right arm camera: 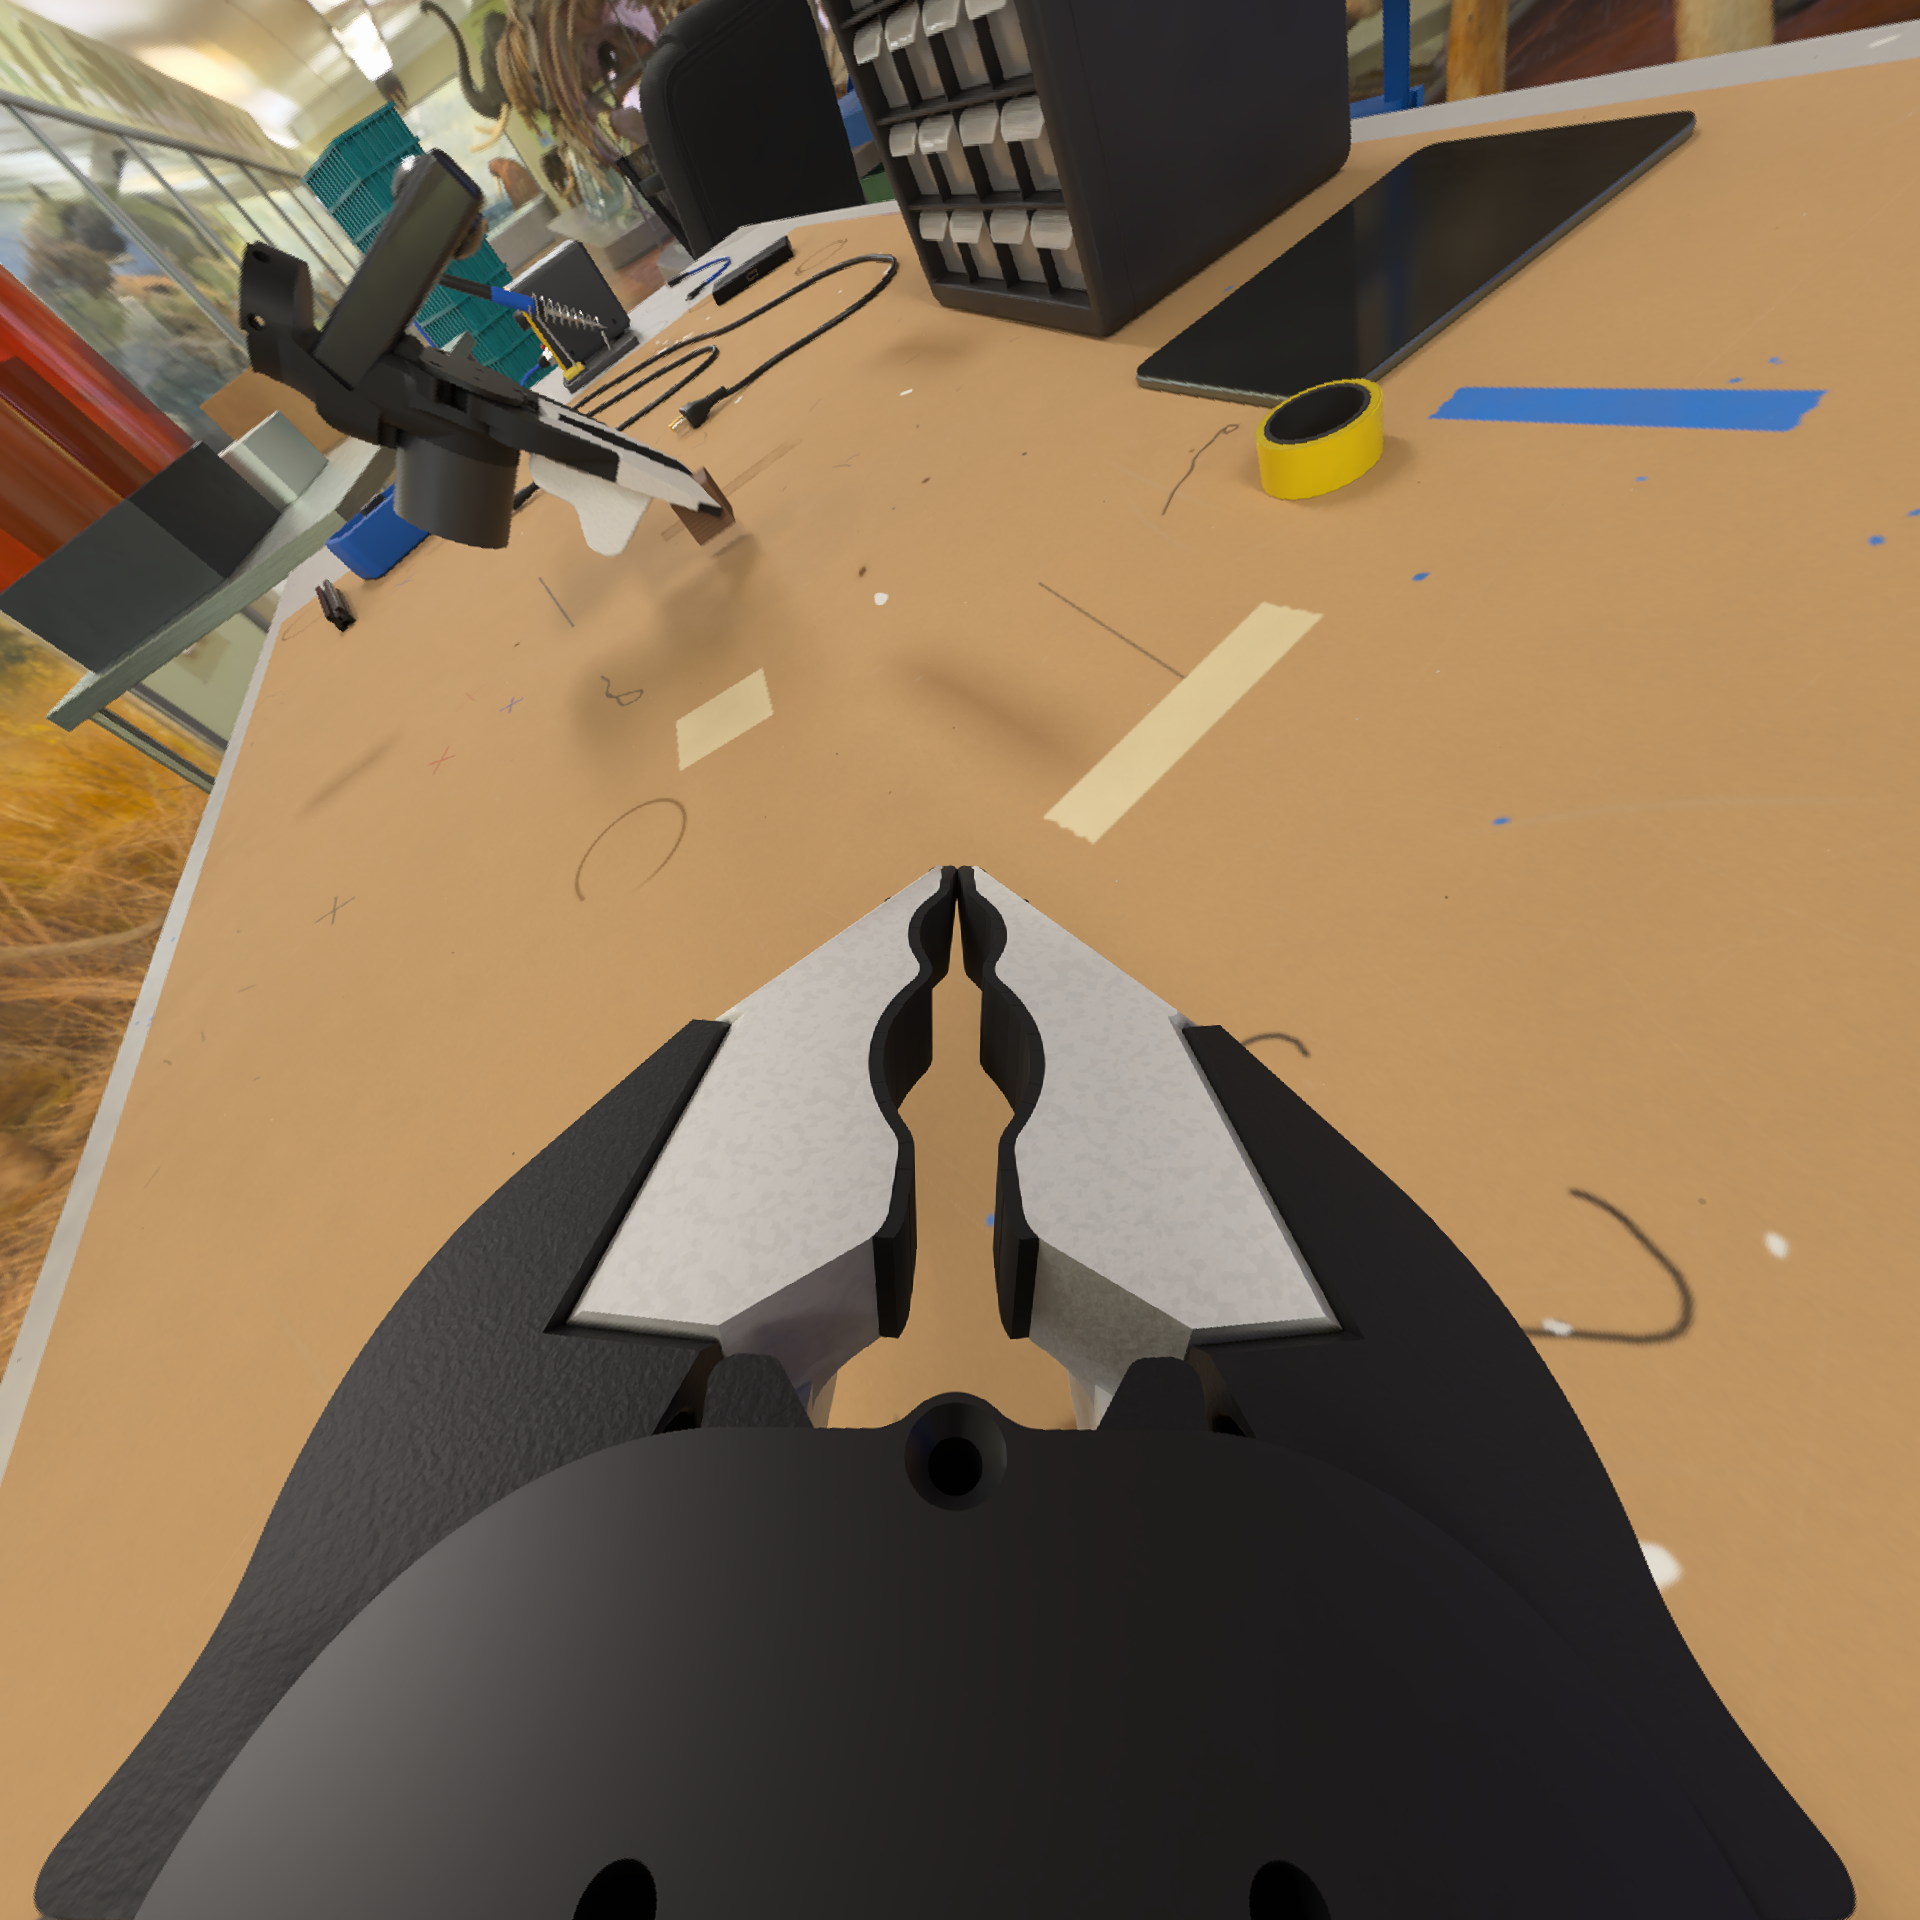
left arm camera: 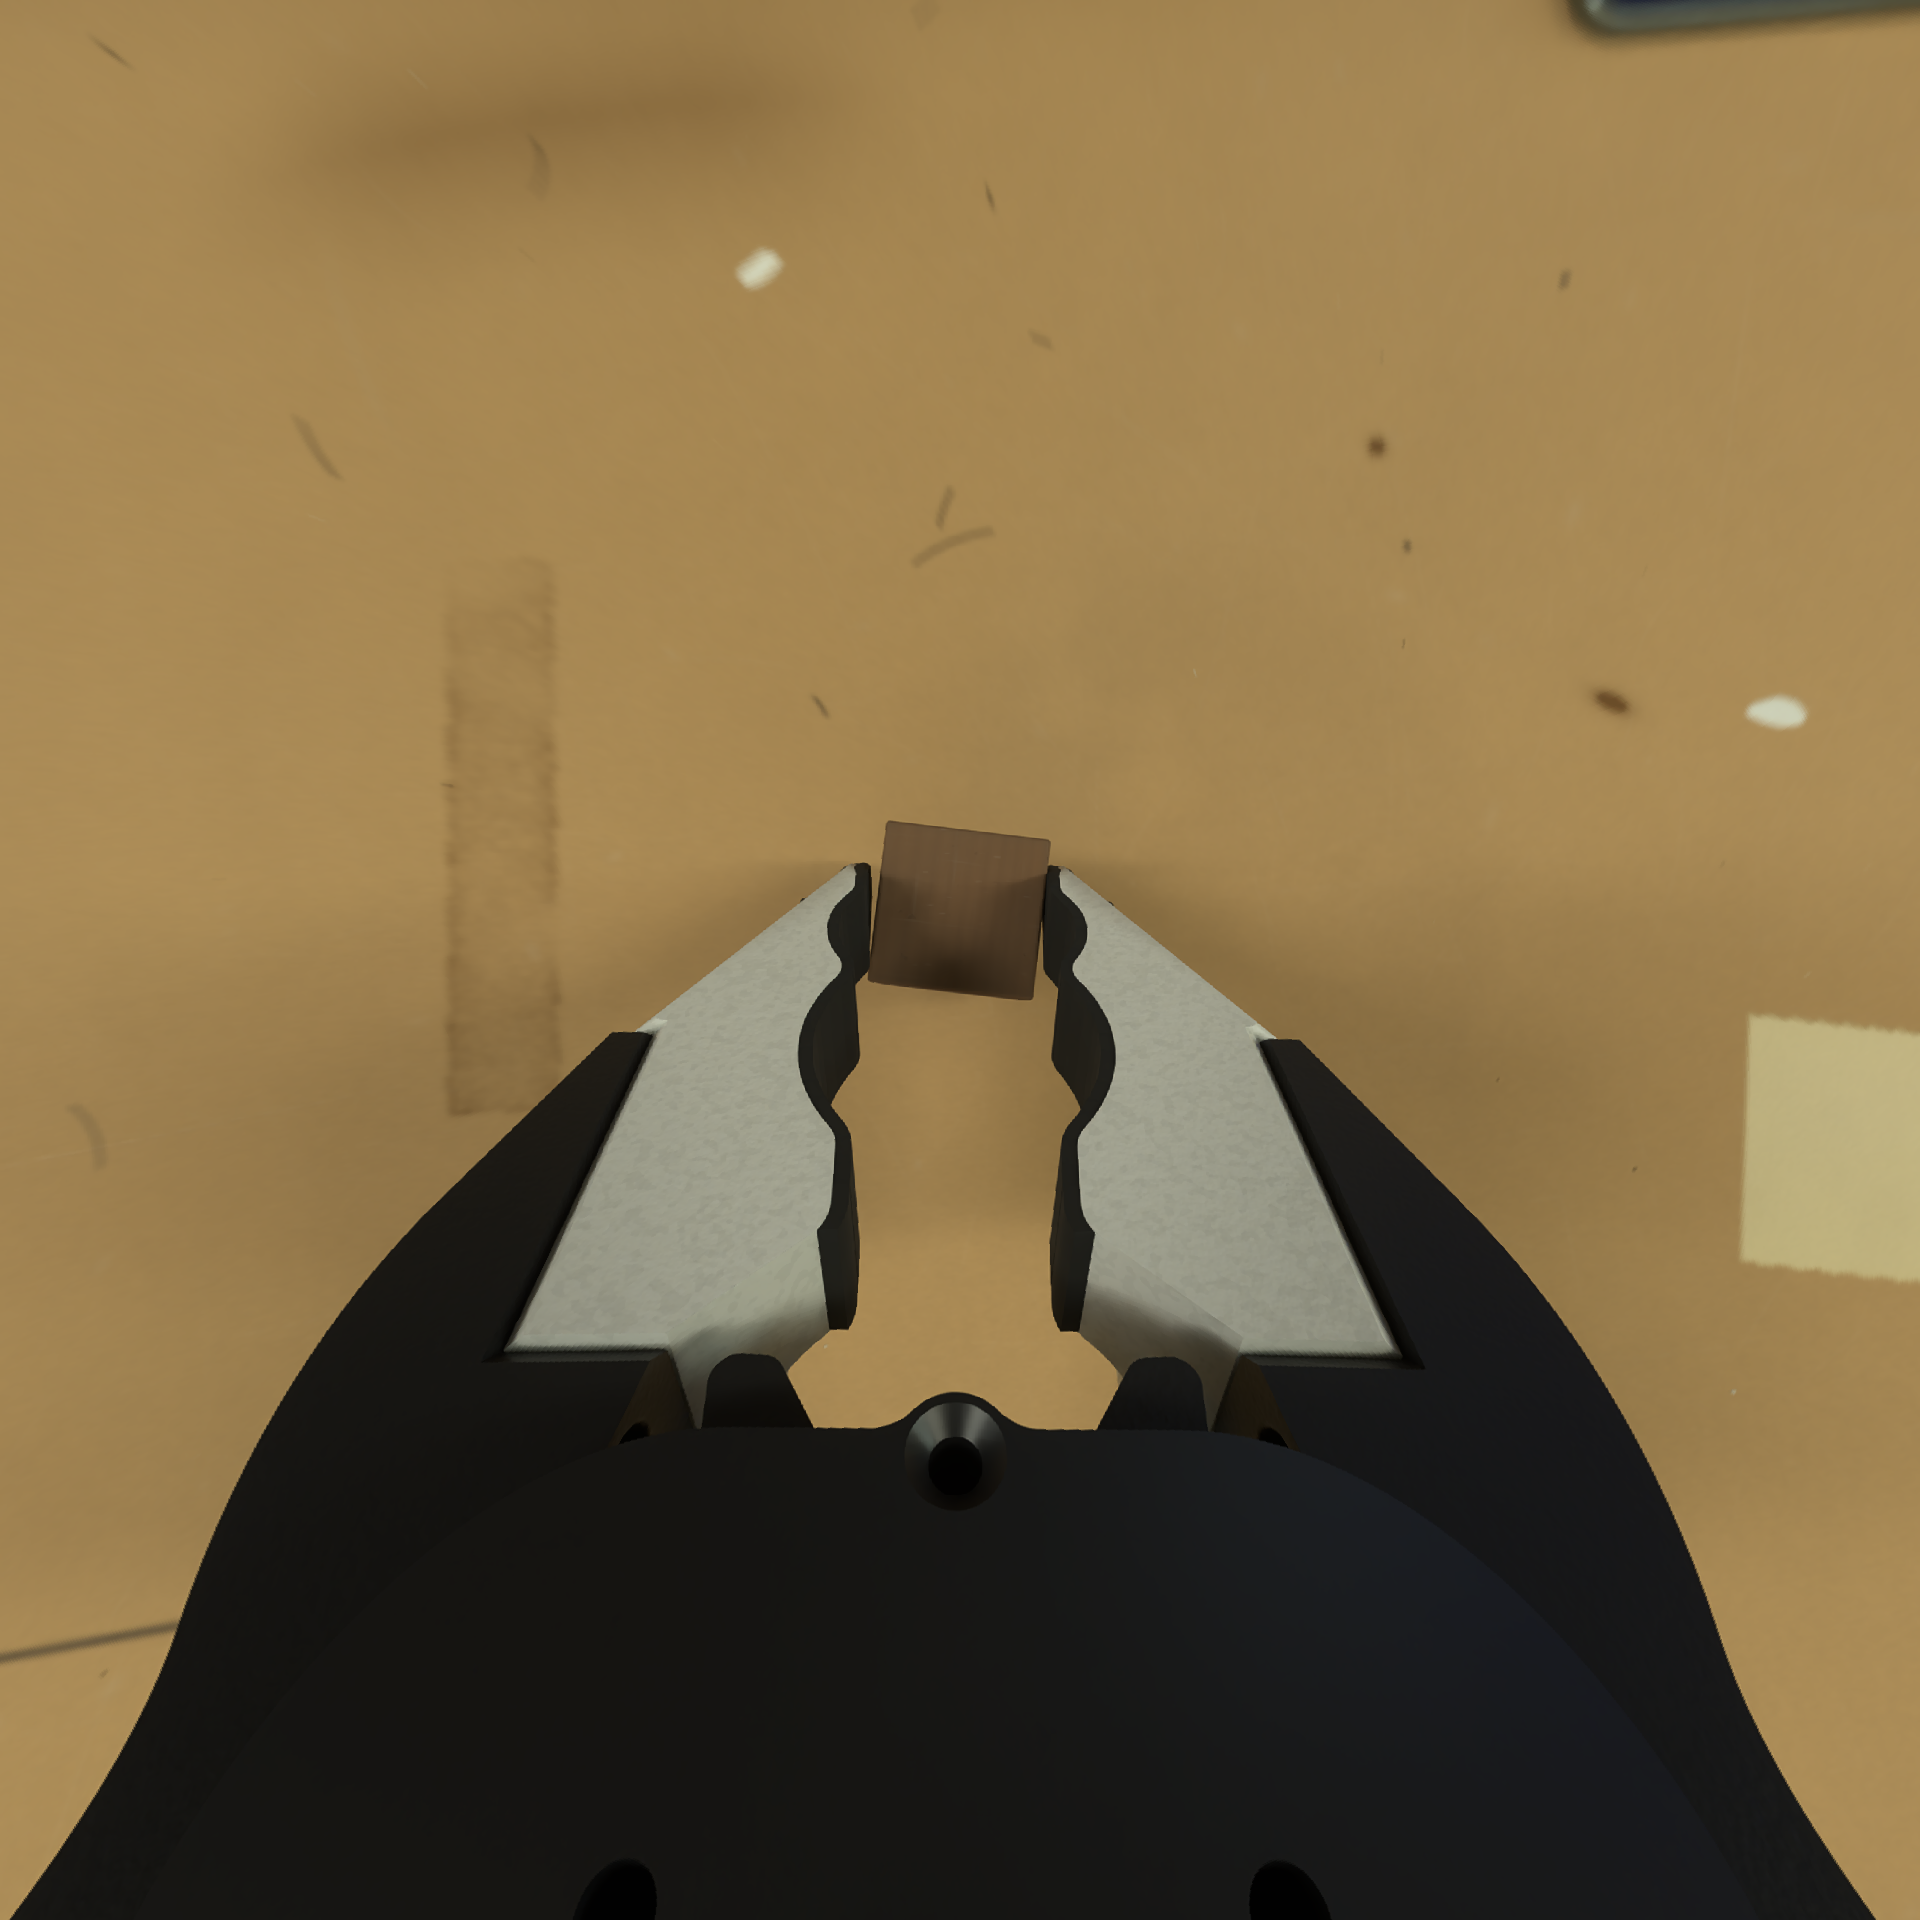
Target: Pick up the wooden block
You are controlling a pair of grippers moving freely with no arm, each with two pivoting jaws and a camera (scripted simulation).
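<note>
A small brown wooden block (left arm camera: 958, 912) sits between the fingertips of my left gripper (left arm camera: 956, 909), which is shut on it. The right wrist view shows that gripper (right arm camera: 712, 506) at the far left, tilted down, holding the block (right arm camera: 715, 520) above the brown table (right arm camera: 935, 665), with its shadow on the table below. My right gripper (right arm camera: 956, 878) is shut and empty, low over the table's near part.
A yellow tape roll (right arm camera: 1320, 436), a black tablet (right arm camera: 1423, 249), a dark drawer cabinet (right arm camera: 1081, 156) and a black cable (right arm camera: 769, 332) lie at the far side. Beige tape strips (right arm camera: 1179, 722) and a blue strip (right arm camera: 1626, 407) are stuck flat. The table's left edge (right arm camera: 156, 977) runs close.
</note>
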